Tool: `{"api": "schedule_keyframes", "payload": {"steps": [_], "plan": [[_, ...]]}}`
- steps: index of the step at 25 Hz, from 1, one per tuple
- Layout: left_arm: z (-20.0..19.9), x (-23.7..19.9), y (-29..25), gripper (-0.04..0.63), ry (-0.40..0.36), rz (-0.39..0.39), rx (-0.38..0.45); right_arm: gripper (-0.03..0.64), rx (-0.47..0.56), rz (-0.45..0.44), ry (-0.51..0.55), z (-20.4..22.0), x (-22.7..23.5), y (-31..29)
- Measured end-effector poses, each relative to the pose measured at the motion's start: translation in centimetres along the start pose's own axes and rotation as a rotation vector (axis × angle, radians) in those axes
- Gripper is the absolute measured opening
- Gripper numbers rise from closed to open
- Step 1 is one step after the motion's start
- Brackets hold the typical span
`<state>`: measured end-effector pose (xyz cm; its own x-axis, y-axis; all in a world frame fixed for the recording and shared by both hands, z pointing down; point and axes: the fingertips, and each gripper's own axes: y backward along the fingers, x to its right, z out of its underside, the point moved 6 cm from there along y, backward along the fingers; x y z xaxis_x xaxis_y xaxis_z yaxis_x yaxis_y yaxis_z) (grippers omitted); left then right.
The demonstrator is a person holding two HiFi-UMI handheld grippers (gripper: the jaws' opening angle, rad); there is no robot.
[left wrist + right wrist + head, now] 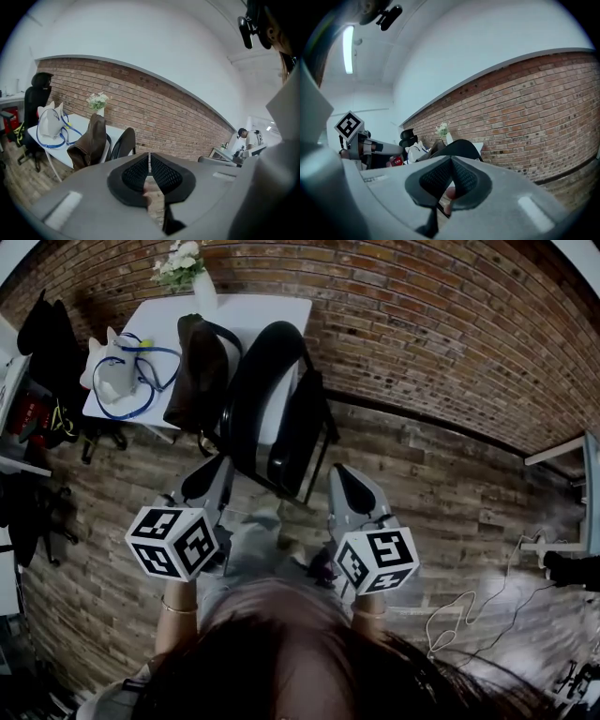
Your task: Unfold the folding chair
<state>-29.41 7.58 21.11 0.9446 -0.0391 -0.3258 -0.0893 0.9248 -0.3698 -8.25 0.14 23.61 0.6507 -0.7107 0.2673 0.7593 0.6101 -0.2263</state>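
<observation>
We see one folding chair (272,413), folded, standing against the desk's (277,310) near edge, and one brown bag (197,371) lies by that edge. Of our two grippers, the left gripper (221,463) stands a slit apart and the right gripper (339,471) is closed, both empty.

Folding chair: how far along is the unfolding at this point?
Done: nothing yet. The folding chair stands folded flat against the white table. In hand: both claws point toward it from short of it, touching nothing. The left claw is a crack apart, the right claw is shut, and both are empty. Left: grip the chair, bring it clear of the table, open the seat.
</observation>
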Motion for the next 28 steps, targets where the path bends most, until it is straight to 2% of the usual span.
{"api": "schedule_keyframes", "payload": {"steps": [9, 12, 21, 28], "plan": [[-2.0, -3.8, -3.9, 0.043, -0.014, 0.021, -0.061, -0.003, -0.062, 0.028, -0.047, 1.4, 1.5, -4.6], [-2.5, -5.0, -5.2, 0.053, -0.029, 0.015, -0.088, 0.048, -0.097, 0.025, -0.071, 2.0, 2.1, -6.3], [-3.1, -7.9, -8.5, 0.099, -0.048, 0.041, -0.178, 0.089, -0.164, 0.055, -0.131, 4.4, 3.8, -10.4], [-3.0, -9.8, -10.9, 0.142, -0.069, 0.071, -0.270, 0.137, -0.244, 0.045, -0.139, 7.1, 4.4, -13.2]]}}
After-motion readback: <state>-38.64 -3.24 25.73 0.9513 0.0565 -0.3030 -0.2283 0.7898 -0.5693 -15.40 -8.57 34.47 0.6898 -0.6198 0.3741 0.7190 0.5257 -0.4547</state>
